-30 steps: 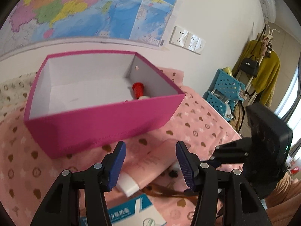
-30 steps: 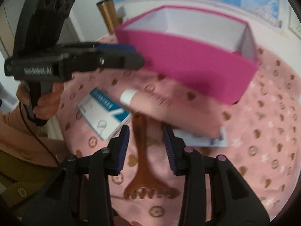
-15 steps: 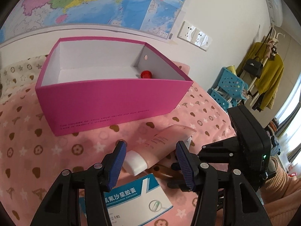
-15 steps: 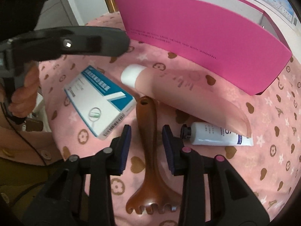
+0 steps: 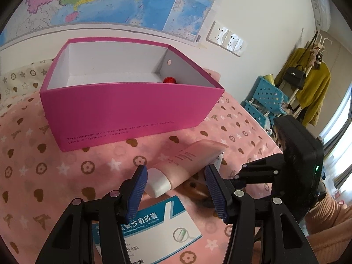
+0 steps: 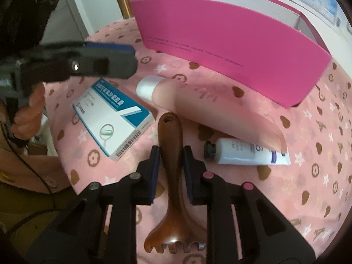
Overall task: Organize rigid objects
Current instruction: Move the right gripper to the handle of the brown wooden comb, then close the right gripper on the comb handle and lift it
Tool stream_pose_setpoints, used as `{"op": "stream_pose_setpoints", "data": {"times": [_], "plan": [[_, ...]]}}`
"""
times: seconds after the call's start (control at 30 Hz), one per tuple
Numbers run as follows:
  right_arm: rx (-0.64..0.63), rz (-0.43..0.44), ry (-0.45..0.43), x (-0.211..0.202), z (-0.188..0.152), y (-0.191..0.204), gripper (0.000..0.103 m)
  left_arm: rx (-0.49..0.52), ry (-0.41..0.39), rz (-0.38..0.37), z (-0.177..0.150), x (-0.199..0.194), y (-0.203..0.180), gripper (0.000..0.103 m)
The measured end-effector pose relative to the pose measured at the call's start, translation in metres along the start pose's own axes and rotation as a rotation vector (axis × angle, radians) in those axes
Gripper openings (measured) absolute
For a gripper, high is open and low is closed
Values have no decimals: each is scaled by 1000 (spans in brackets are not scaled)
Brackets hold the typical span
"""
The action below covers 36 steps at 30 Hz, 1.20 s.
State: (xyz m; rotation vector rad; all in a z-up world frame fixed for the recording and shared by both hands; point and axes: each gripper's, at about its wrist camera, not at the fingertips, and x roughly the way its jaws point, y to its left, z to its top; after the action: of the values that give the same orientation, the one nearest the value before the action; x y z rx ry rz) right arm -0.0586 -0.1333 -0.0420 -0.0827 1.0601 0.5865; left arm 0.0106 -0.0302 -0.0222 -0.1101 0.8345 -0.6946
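A brown wooden scalp massager [image 6: 171,129] lies on the pink patterned cloth [image 6: 308,176], handle pointing away from me. My right gripper [image 6: 171,149] straddles that handle with its jaws closing, and the pads touch both sides. My left gripper [image 5: 175,171] hangs open above the white cap of a pink tube [image 5: 187,162], not touching it. A blue-and-white medicine box [image 5: 154,226] lies under its fingers. A small white tube [image 6: 246,151] rests beside the pink tube [image 6: 209,105]. Behind stands the open magenta box [image 5: 132,110], holding a red-capped item [image 5: 169,79].
The left gripper [image 6: 105,61] and the hand holding it [image 6: 28,110] hover over the medicine box [image 6: 112,118] in the right wrist view. A map and wall sockets [image 5: 226,37] are behind the box. A blue crate [image 5: 264,101] and a coat rack stand past the table's right edge.
The right jaws have narrowed from a loose straddle onto the massager handle. Both grippers have come a little lower and closer to the items. The left jaws stay equally wide.
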Motion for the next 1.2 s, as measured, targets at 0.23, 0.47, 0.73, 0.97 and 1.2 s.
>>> {"op": "stream_pose_setpoints", "data": {"times": [0.23, 0.47, 0.73, 0.97, 1.2], "plan": [[81, 18, -73, -28, -9, -16, 23, 18, 15, -58, -4, 5, -12, 56], [155, 26, -146, -46, -15, -30, 23, 78, 71, -147, -15, 23, -38, 56], [228, 50, -209, -61, -19, -37, 23, 109, 137, -242, -22, 47, -61, 49], [268, 71, -250, -69, -20, -42, 23, 157, 141, -255, -16, 56, -78, 33], [284, 74, -281, -75, -18, -42, 23, 203, 106, -232, -8, 55, -87, 29]]}}
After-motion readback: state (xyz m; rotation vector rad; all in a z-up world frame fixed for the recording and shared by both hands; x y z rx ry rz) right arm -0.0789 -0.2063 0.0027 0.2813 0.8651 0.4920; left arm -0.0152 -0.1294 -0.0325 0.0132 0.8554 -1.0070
